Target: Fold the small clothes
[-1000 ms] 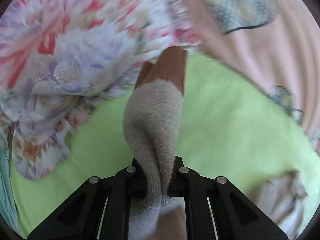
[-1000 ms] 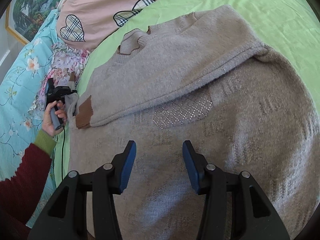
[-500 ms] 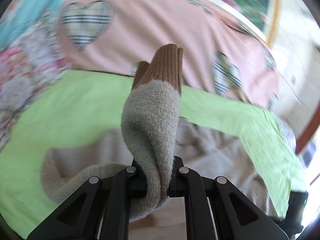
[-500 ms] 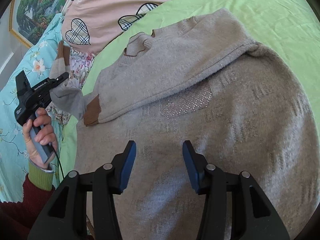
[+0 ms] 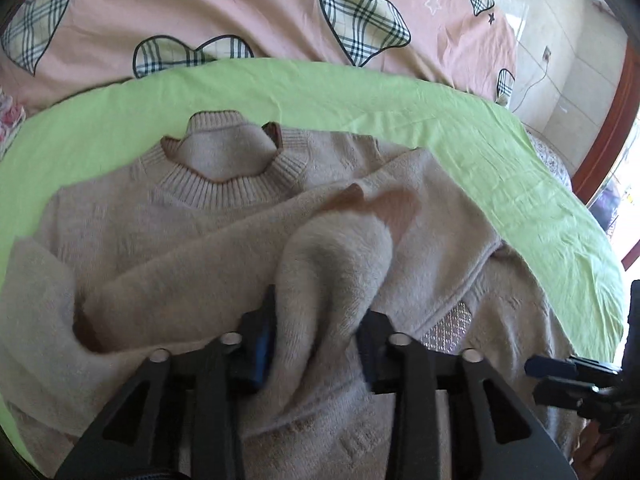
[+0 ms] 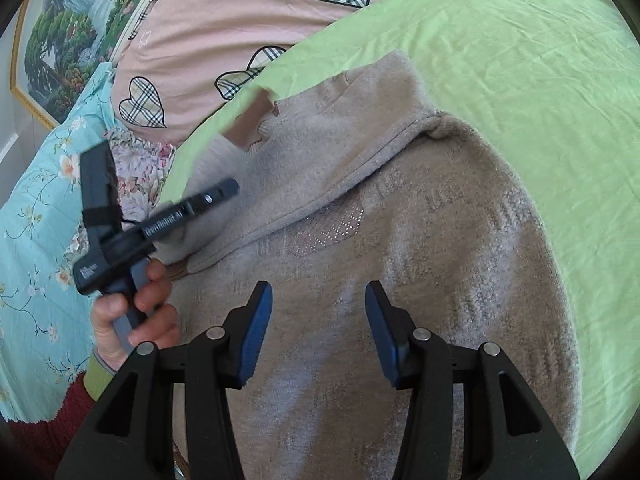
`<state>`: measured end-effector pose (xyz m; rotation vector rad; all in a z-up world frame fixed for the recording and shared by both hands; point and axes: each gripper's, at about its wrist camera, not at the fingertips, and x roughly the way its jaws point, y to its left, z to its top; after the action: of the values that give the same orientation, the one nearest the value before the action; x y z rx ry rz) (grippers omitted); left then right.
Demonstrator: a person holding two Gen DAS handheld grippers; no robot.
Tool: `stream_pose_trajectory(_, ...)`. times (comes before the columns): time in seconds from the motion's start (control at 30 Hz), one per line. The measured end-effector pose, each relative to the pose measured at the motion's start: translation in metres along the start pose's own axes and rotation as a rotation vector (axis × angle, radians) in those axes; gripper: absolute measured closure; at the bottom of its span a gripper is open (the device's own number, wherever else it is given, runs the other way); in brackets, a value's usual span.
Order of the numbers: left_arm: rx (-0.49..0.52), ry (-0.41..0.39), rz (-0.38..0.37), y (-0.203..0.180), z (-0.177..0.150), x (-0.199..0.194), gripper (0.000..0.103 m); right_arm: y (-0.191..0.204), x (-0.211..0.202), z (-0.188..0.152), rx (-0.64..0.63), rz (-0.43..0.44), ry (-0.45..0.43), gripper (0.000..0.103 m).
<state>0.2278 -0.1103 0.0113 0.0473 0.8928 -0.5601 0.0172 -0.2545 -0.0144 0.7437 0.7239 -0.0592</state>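
A beige knit sweater (image 5: 224, 216) with a ribbed collar lies flat on the green sheet (image 5: 360, 96). One sleeve is folded across its chest. My left gripper (image 5: 316, 344) has its jaws parted, and the other sleeve (image 5: 332, 264) with a brown cuff (image 5: 400, 212) lies loosely between them over the chest. In the right wrist view the sweater (image 6: 440, 240) fills the middle. My right gripper (image 6: 318, 332) hovers open and empty over its lower body. The left gripper (image 6: 224, 192) shows there at the left, held by a hand.
A pink quilt with plaid hearts (image 5: 280, 12) lies beyond the sweater. A floral cloth (image 6: 136, 168) and a turquoise flowered sheet (image 6: 36, 240) lie at the left. A framed landscape picture (image 6: 60, 32) hangs behind. The green sheet's edge (image 5: 592, 280) runs along the right.
My left gripper has swung from the bed's left side over the sweater, carrying the sleeve across the chest, and its jaws have opened. The right gripper has stayed put.
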Motion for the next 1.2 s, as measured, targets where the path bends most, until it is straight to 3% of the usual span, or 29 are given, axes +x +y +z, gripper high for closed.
stream_pose_trajectory(0.17,-0.01,-0.056,0.023,0.009,-0.022,-0.039,0.034,0.007,0.006,0.012,-0.011,0.017,-0.01,0.053)
stream_pose_trajectory(0.33,-0.042,-0.109,0.087,0.037,-0.043,-0.085,0.032,0.02,0.02,0.038,-0.036,0.06,-0.042,0.053)
stream_pose_trajectory(0.5,-0.185,-0.122,0.246,0.099,-0.078,-0.116,0.029,0.021,0.046,0.075,-0.023,0.088,-0.067,0.053)
stream_pose_trajectory(0.6,-0.298,-0.068,0.351,0.144,-0.095,-0.114,0.029,0.012,0.067,0.091,0.024,0.078,-0.063,0.053)
stream_pose_trajectory(0.7,-0.377,-0.058,0.341,0.171,-0.099,-0.11,0.029,0.008,0.096,0.101,0.042,0.048,-0.008,0.053)
stream_pose_trajectory(0.83,-0.369,-0.014,0.351,0.177,-0.085,-0.086,0.029,0.009,0.125,0.1,0.06,0.076,0.027,0.054)
stream_pose_trajectory(0.87,-0.359,-0.004,0.362,0.176,-0.082,-0.08,0.029,0.011,0.125,0.1,0.055,0.102,0.01,0.061)
stream_pose_trajectory(0.9,-0.349,0.009,0.387,0.175,-0.078,-0.073,0.03,0.013,0.126,0.101,0.062,0.141,0.008,0.093)
stream_pose_trajectory(0.97,-0.335,0.003,0.439,0.172,-0.069,-0.069,0.037,0.018,0.114,0.106,0.079,0.184,-0.028,0.094)
stream_pose_trajectory(1.0,-0.328,-0.014,0.458,0.168,-0.065,-0.071,0.042,0.022,0.098,0.111,0.068,0.209,-0.08,0.094)
stream_pose_trajectory(1.1,-0.31,-0.058,0.553,0.159,-0.07,-0.082,0.042,0.021,0.037,0.125,0.069,0.268,-0.261,0.094)
stream_pose_trajectory(1.17,-0.312,-0.068,0.562,0.154,-0.076,-0.084,0.042,0.007,0.011,0.132,0.078,0.225,-0.339,0.094)
stream_pose_trajectory(1.2,-0.314,-0.069,0.571,0.152,-0.077,-0.084,0.042,-0.001,0.01,0.134,0.076,0.188,-0.328,0.094)
